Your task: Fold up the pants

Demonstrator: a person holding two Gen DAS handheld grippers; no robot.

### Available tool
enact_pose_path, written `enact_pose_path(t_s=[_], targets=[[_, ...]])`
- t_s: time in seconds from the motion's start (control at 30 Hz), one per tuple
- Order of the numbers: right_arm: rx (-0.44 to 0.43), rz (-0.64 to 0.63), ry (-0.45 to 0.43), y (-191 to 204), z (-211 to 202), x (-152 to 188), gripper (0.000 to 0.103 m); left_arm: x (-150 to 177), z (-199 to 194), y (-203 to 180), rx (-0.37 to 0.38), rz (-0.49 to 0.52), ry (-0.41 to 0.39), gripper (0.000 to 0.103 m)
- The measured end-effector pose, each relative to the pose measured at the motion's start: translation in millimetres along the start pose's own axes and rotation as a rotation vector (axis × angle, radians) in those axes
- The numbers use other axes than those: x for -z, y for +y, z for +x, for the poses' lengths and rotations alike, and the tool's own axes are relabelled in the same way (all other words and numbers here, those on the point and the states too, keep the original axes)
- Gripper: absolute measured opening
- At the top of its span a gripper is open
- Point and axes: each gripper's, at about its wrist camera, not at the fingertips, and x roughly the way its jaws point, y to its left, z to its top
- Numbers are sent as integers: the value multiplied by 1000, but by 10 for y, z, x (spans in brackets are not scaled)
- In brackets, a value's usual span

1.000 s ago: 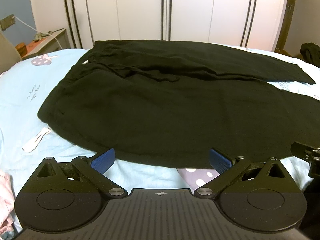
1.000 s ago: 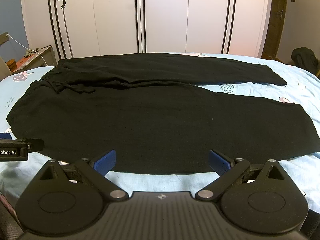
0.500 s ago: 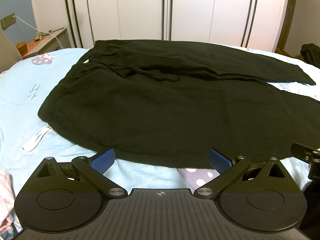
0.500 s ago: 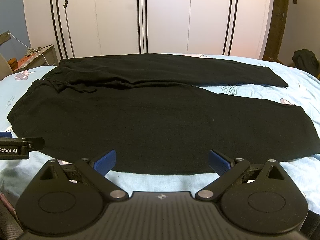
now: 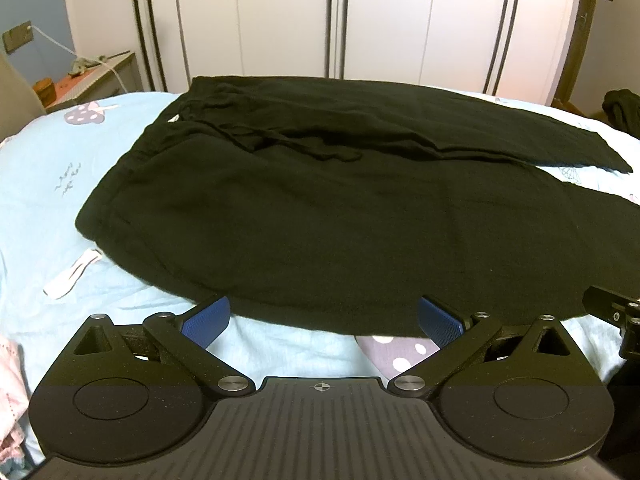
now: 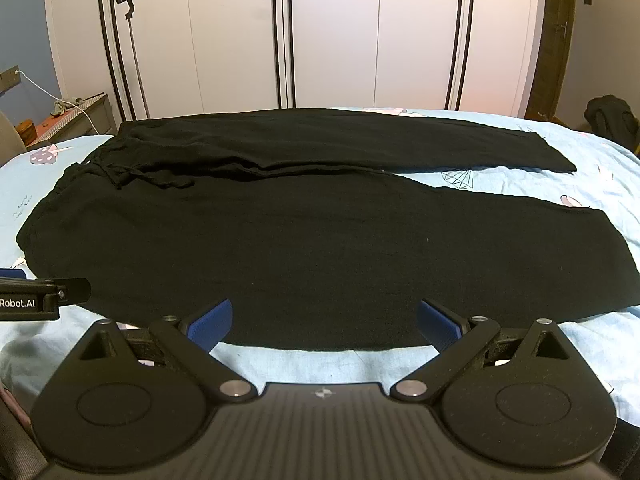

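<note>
Pants flat on bed, no fold begun
black pants (image 6: 320, 248) spread across blue bedsheet (image 5: 60, 184), waistband left, legs right; left gripper (image 5: 324, 318) and right gripper (image 6: 325, 320) wide apart, empty, poised at near hem, likely for pinching

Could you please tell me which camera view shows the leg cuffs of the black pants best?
The right wrist view: both leg cuffs of the black pants lie fully in frame. The left wrist view shows only the far cuff; the near leg runs past the right edge.
</note>
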Motion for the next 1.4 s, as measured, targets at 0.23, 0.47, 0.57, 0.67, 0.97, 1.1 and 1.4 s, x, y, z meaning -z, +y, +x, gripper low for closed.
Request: enact_pose_path(t_s=[0.23, 0.47, 0.57, 0.67, 0.97, 1.1, 1.4], targets=[[0, 1, 1, -1, -1, -2, 99, -9, 9, 6, 1, -9, 3, 103], [0, 2, 2, 1, 1, 0, 99, -7, 10, 8, 2, -12, 4, 103], [-2, 4, 2, 3, -10, -7, 99, -8, 11, 7, 2, -15, 6, 103], [-2, 4, 3, 2, -10, -9, 99, -7, 13, 16, 3, -19, 8, 103], [-10, 6, 1, 1, -20, -13, 99, -4, 5, 32, 5, -24, 9, 103], [-25, 13, -8, -16, -29, -14, 99, -6, 2, 38, 1, -29, 10, 103], [-46, 48, -21, -64, -42, -11, 99, -7, -15, 33, -8, -35, 17, 103]])
